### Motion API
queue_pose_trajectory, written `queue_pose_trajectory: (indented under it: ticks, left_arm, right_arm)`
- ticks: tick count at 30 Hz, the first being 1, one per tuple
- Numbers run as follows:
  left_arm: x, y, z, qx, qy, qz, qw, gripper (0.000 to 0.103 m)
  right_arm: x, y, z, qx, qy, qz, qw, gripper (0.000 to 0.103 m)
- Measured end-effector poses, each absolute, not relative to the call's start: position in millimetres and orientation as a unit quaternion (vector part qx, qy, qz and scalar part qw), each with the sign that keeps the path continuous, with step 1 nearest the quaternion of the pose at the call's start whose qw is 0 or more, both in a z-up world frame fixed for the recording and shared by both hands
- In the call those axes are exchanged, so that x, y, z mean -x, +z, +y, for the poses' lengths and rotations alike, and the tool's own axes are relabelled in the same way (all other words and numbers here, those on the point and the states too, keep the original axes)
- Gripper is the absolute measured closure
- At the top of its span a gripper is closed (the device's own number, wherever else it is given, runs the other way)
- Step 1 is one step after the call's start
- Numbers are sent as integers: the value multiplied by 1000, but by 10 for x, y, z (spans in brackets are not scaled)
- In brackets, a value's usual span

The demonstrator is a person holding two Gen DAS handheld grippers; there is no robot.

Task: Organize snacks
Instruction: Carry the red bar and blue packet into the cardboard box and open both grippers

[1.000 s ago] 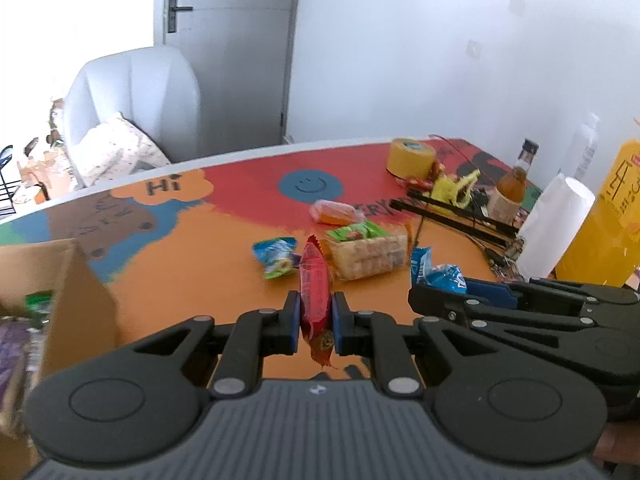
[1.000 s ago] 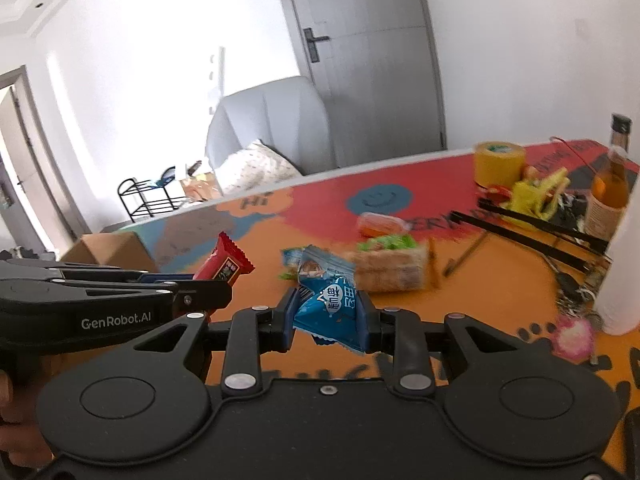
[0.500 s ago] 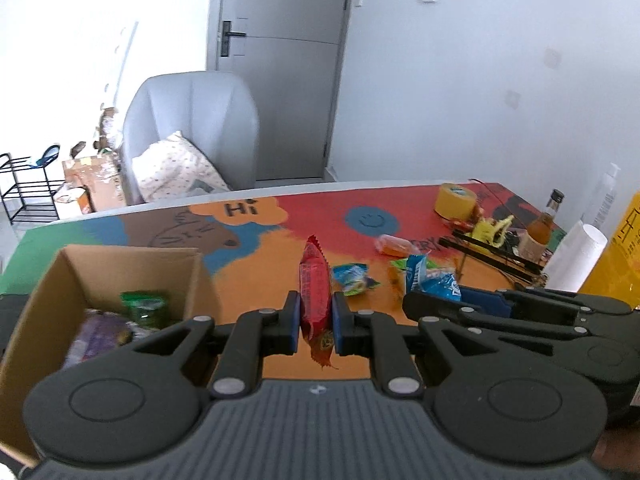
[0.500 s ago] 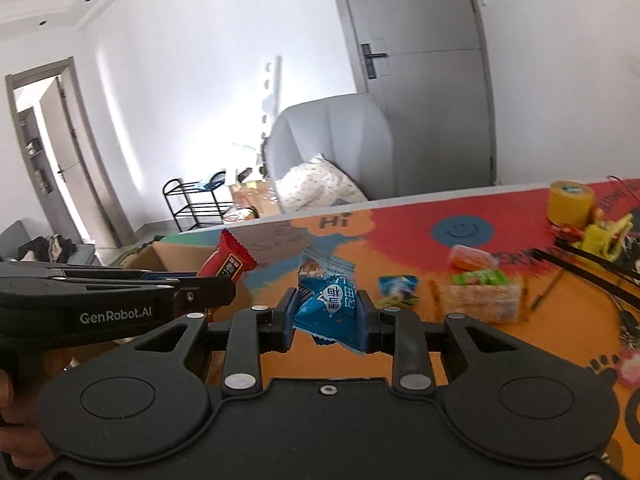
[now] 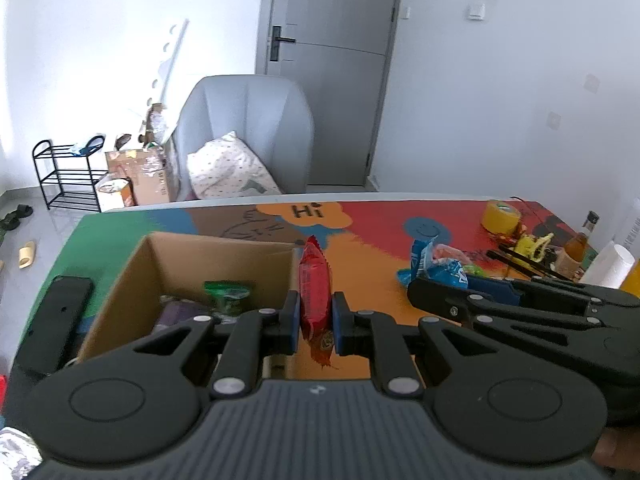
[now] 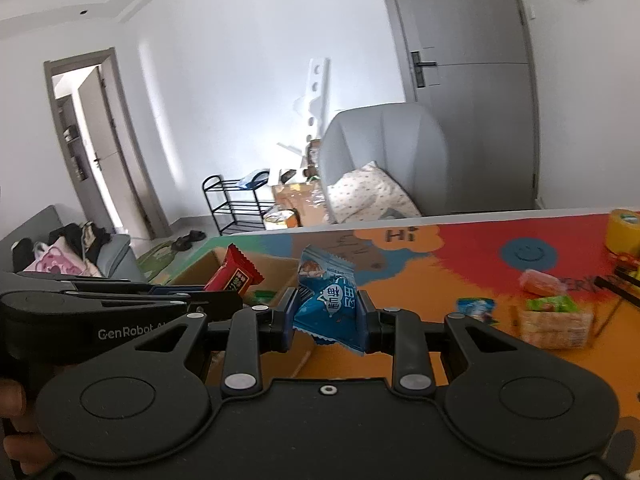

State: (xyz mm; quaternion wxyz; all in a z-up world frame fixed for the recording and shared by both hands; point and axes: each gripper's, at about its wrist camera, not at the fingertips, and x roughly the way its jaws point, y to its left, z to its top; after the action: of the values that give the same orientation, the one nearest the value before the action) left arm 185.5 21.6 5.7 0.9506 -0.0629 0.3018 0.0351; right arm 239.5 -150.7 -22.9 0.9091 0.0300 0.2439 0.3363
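My left gripper is shut on a red snack packet, held upright over the right wall of an open cardboard box. The box holds a green packet and a purple one. My right gripper is shut on a blue snack packet and hovers just right of the box. The red packet and left gripper show at the left of the right wrist view; the blue packet shows in the left wrist view.
More snacks lie on the colourful table: an orange packet, a small blue one, a cracker pack. Yellow tape, a bottle and a paper roll stand at the right. A black device lies left of the box.
Both grippers have swung left with their packets, from over the loose snacks to the cardboard box. The box has come fully into view under the left gripper.
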Motion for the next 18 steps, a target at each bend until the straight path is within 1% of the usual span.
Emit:
queue_pose_trajectory:
  ticks: [10, 18]
  left_arm:
    - [-1760, -1, 623, 83, 69, 308, 945, 88]
    - [-1774, -134, 861, 99, 72, 332, 935, 88]
  right_arm:
    - [-2375, -236, -1130, -12, 364, 251, 897, 75]
    - [-2371, -263, -923, 1, 378, 258, 889, 75]
